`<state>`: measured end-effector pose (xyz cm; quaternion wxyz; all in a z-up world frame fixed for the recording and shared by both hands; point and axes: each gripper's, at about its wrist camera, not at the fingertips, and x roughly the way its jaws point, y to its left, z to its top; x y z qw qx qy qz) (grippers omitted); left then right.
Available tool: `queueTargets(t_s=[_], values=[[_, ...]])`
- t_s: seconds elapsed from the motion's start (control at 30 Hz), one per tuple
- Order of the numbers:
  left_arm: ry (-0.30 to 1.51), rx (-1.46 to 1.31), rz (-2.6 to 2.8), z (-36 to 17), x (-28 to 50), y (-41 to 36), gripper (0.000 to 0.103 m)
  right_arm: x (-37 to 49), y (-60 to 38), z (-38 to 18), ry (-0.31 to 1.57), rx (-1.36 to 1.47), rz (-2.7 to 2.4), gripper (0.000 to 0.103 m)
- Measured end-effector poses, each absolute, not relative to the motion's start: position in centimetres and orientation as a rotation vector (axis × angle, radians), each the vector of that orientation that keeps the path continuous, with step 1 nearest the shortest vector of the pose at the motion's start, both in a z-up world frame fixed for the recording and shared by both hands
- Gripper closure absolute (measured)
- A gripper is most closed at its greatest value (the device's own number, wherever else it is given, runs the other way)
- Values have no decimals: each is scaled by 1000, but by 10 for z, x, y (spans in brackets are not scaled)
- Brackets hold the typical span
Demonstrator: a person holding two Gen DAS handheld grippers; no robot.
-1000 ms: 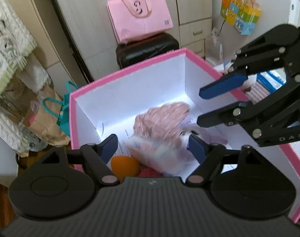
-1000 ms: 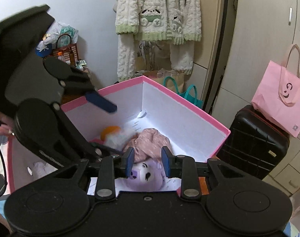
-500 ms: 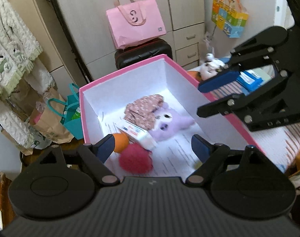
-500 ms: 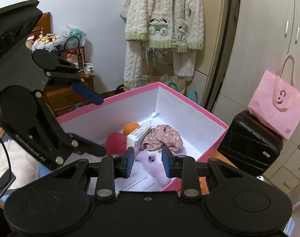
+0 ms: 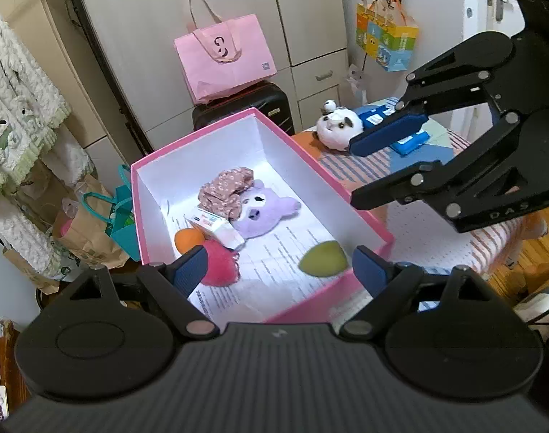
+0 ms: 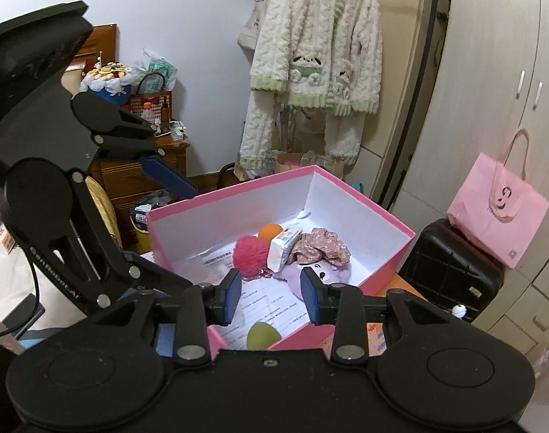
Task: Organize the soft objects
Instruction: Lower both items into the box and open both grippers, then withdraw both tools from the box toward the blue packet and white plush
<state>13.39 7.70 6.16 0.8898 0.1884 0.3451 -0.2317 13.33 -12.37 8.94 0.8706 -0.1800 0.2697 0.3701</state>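
Right now both of your grippers hang over the pink cardboard box with white inner walls (image 5: 216,137), and neither carries anything. Your left gripper (image 5: 279,267) has its blue fingers (image 5: 189,269) spread wide; they have just been opening further, with only the box floor showing between them. Your right gripper (image 6: 270,296) stands partly open, its jaws having just parted a little, nothing pinched; in the left view it reaches in from 3 o'clock above the box's right rim.

Box contents, left view:
- purple plush bear (image 5: 263,213) lying near centre
- floral pink fabric piece (image 5: 223,191) touching the bear at its 10 o'clock
- small white packet with red print (image 5: 216,225) leaning against the bear at its 8 o'clock
- orange ball (image 5: 188,240) at 9 o'clock of the packet
- fuzzy magenta pom-pom (image 5: 220,265) just below the ball, beside your left finger
- olive-green egg-shaped sponge (image 5: 323,261), apart from the rest, near the front right corner
- printed paper sheets (image 5: 274,252) lining the floor

Outside the box, at its 2 o'clock, a white panda plush (image 5: 334,128) sits on the striped tabletop (image 5: 350,167), touching a blue packet (image 5: 408,140).
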Motion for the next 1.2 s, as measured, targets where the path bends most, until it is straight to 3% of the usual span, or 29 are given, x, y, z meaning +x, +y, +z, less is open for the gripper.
queueTargets(t_s=[0.37, 0.5, 0.87, 0.93, 1.2], values=[[691, 436, -530, 63, 93, 61, 15, 93, -143, 93, 533, -394, 771, 53], [689, 455, -572, 61, 79, 50, 14, 79, -157, 89, 522, -386, 740, 44], [698, 542, -696, 52, 57, -6, 14, 42, -219, 71, 520, -287, 603, 32], [688, 530, -707, 49, 58, -15, 14, 40, -230, 65, 523, -272, 580, 24], [696, 432, -776, 38, 71, -44, 14, 39, -259, 42, 530, -256, 521, 20]])
